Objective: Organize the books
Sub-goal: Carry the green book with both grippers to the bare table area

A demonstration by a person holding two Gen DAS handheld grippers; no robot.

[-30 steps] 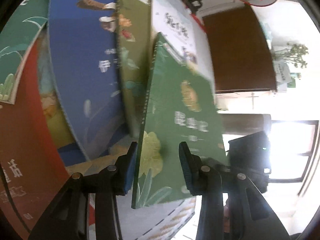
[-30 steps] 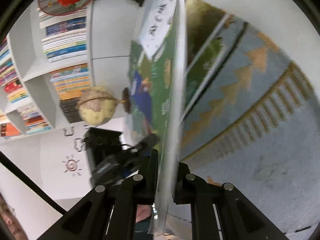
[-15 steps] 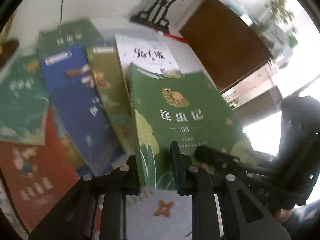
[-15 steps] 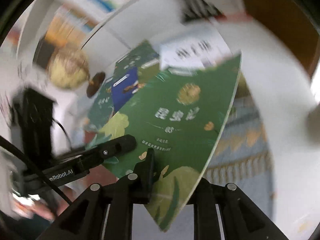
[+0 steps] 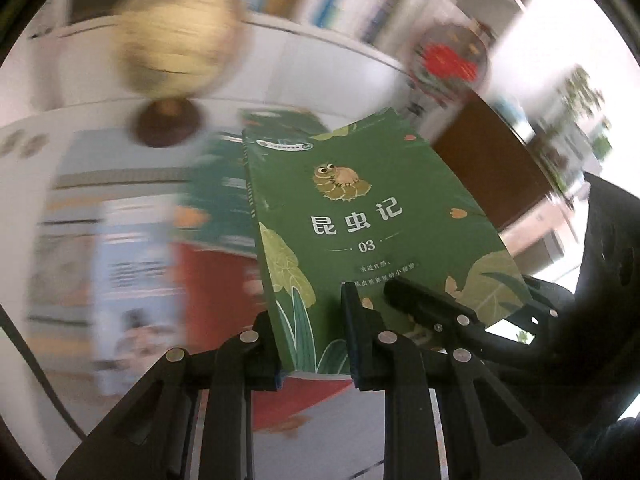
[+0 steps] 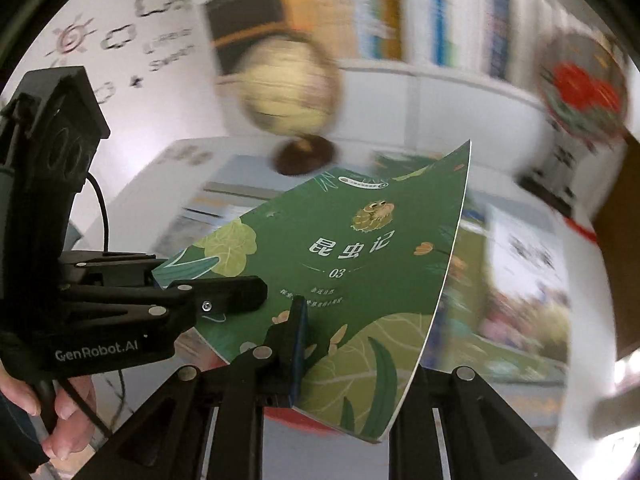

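Both tools grip one green book: the left gripper is clamped on its near left edge, the right gripper pinches its near right corner, holding it above the table. Beyond it, blurred books lie spread flat before a globe. Judging by that, sorting has barely begun; this book needs placing and the spread ones remain.

Left gripper pitched downward, jaws clamped on the lower edge of the green book, right gripper pinching the same edge alongside, fingers crossing near the left's, bare hand wrapped round the left gripper's handle
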